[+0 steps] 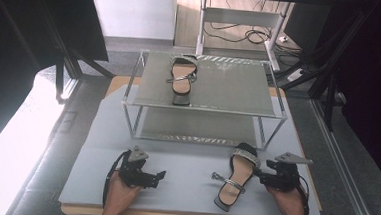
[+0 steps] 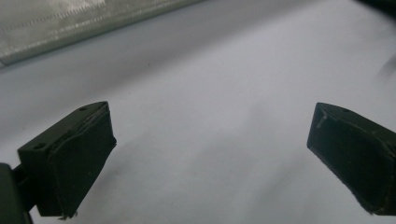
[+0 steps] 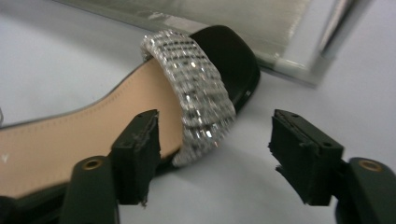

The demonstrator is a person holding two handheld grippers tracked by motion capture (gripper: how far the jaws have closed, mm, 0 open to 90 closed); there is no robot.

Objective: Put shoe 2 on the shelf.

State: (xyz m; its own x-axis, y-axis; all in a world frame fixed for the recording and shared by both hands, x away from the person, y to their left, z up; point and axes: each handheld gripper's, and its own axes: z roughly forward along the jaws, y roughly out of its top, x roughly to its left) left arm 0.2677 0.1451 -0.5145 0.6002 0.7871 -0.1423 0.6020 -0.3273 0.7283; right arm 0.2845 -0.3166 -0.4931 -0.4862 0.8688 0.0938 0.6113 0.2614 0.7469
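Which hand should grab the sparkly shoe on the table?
The right. The right gripper sits beside the sandal, its open fingers already around the sparkly strap. The left gripper is farther off.

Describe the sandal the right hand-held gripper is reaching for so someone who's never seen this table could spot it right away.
Start at the two-level metal rack at the back of the grey table. In front of its right corner, on the tabletop, lies a black sandal with a tan insole and a sparkly silver toe band, next to the right hand-held gripper. Its twin sandal sits on the rack's top shelf; this one lies on the table.
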